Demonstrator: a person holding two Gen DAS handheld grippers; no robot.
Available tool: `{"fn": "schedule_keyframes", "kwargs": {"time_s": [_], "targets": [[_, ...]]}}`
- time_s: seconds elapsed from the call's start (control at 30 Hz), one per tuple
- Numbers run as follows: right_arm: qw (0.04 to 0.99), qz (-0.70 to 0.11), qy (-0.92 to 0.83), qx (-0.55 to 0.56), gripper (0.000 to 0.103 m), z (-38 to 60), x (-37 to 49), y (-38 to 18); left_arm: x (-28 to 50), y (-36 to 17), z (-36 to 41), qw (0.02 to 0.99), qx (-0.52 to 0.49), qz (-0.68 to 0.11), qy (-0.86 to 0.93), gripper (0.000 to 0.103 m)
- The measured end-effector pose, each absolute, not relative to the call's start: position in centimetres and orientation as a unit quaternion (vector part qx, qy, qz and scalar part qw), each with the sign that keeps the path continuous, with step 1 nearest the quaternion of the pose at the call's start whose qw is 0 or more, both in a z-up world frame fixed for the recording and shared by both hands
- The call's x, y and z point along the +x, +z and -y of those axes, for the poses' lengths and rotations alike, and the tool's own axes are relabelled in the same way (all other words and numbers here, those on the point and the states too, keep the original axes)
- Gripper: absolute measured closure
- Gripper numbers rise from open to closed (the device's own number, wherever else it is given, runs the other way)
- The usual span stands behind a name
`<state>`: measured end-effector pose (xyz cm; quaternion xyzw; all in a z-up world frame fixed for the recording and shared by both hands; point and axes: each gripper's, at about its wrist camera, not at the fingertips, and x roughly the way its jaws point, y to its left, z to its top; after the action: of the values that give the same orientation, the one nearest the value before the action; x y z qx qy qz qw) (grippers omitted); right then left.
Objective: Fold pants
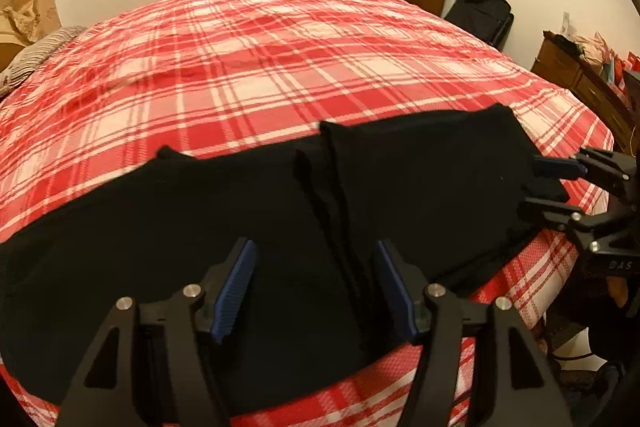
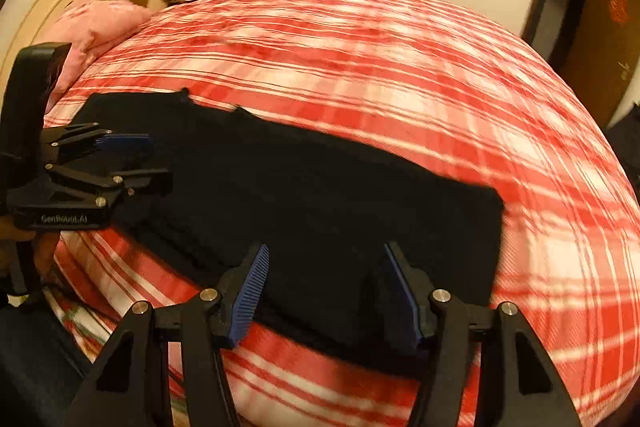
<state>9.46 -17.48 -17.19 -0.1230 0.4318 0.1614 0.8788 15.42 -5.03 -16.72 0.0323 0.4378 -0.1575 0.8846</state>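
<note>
Black pants [image 1: 248, 227] lie flat along the near edge of the red plaid bedspread [image 1: 260, 59], one layer lapped over another. My left gripper [image 1: 316, 291] hovers over the middle, fingers spread wide, nothing between them. My right gripper [image 2: 324, 291] gapes over the end, also gripping nothing.

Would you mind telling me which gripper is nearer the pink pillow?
Left. The left gripper hangs over the pants toward the pink pillow; the right gripper is at their other end.
</note>
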Motion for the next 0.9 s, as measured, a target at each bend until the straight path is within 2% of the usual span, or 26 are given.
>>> {"fn": "schedule_keyframes", "kwargs": {"time_s": [0.2, 0.4, 0.67, 0.9], "targets": [[0.869, -0.427, 0.200, -0.154, 0.043, 11.8, 10.7, -17.7, 14.9, -15.9, 2.1, 0.896, 0.024, -0.424, -0.134, 0.028], [0.847, -0.451, 0.232, -0.161, 0.043, 8.6, 10.6, -20.5, 14.9, -16.2, -1.0, 0.898, 0.011, -0.426, -0.109, 0.028], [0.857, -0.436, 0.235, -0.140, 0.042, 9.6, 9.9, -19.7, 14.3, -15.8, -6.2, 0.906, 0.005, -0.419, -0.059, 0.028], [0.883, -0.402, 0.216, -0.113, 0.042, 12.7, 8.4, -17.3, 13.1, -15.0, -16.4, 0.917, -0.033, -0.394, 0.056, 0.025]]}}
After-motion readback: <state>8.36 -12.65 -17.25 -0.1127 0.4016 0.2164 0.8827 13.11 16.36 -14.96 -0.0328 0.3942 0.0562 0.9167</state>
